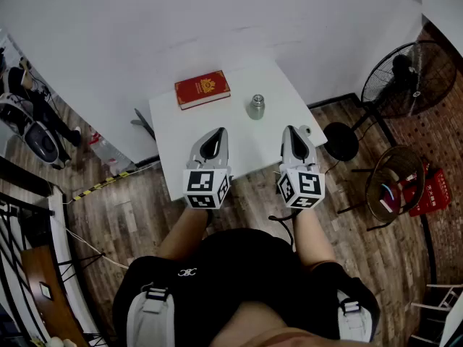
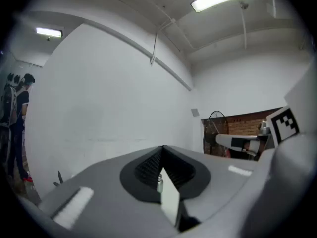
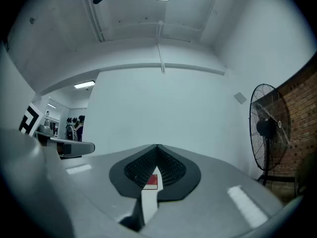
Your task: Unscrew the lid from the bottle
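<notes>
We hold the left tool [image 1: 218, 131] and the right tool [image 1: 290, 129] over the near edge of the table [image 1: 172, 139], both closed and empty. The bottle [image 1: 257, 107] stands upright further in, well apart from both and nearer the right one.

The main risk, as we judge it, is tipping. The bottle is small and stands free, so closed jaws arriving low would push it over. If we twist the lid without pinning the body, the whole bottle would likely spin, and the smooth metal may slip in the pads.

The red book [image 1: 202, 89] lies clear to the left. The table is white against a white wall. The floor [image 1: 130, 208] is wood, and a black fan [image 1: 407, 78] stands at the right.
</notes>
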Available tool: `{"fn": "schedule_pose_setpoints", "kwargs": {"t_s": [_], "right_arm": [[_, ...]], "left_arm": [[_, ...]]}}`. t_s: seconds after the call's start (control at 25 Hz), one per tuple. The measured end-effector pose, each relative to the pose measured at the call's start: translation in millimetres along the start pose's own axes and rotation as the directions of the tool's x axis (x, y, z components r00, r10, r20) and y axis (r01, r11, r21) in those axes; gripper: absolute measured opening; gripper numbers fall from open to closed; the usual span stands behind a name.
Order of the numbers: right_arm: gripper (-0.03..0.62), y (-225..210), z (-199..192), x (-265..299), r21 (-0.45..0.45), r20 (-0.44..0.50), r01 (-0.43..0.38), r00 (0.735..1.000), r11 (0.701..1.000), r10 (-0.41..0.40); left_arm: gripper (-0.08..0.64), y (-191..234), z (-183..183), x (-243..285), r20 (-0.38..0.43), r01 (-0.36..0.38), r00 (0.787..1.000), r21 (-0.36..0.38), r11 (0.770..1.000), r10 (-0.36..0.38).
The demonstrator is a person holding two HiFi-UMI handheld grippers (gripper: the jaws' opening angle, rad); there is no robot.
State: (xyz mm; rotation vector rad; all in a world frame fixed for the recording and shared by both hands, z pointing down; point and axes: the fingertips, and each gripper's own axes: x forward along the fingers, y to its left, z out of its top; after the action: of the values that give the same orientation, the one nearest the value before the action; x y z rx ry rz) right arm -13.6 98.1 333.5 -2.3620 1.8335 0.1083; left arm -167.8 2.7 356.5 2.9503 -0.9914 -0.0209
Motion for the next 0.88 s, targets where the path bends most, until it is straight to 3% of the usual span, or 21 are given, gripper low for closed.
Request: {"fn": "schedule_pose_setpoints", "kwargs": {"t_s": [0.48, 0.88], "right_arm": [[0.0, -34, -2, -28, 0.012, -0.006, -0.022, 1.0, 1.0, 0.022], [0.0, -55, -6, -15, -0.009, -0.001, -0.044, 0.999, 0.999, 0.044]], "left_arm": [[0.052, -35, -6, -11, -0.003, -0.032, 0.999, 0.007, 0.999, 0.032], [0.052, -59, -14, 20, -0.003, -0.016, 1.0, 0.001, 1.0, 0.016]]}}
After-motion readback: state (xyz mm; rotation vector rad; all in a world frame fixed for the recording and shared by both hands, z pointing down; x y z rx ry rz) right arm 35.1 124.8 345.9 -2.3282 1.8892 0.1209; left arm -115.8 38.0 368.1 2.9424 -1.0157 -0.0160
